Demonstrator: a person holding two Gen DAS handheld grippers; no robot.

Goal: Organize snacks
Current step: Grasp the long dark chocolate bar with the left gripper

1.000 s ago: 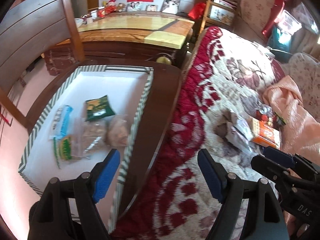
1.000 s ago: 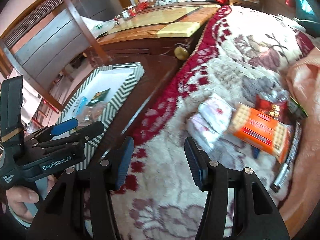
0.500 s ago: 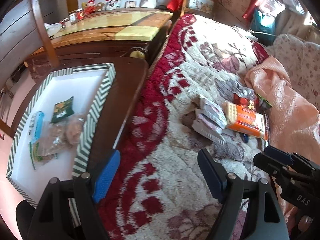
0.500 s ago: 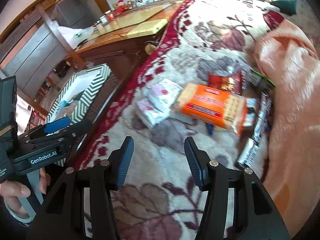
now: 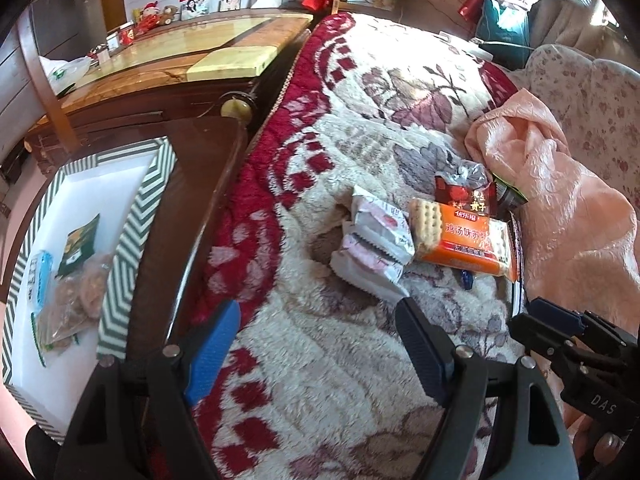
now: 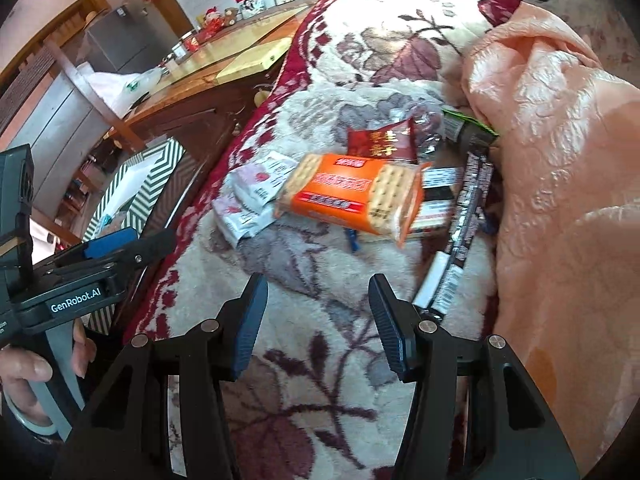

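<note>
The blanket (image 5: 320,360) is thick, fluffy pile. The cracker pack (image 5: 468,240) wears glossy plastic film. The pink quilt (image 6: 560,160) has a satiny, crinkled sheen. The bench (image 5: 192,200) is polished dark wood.

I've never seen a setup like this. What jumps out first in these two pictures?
The bright orange cracker packet stands out, lying in a loose heap of snacks on a fluffy red-and-cream floral blanket, with white wrapped packets just left of it. Off to the left, a white tray with a green zigzag rim already holds a few packets. Both grippers, left and right, hover open and empty above the blanket.
</note>
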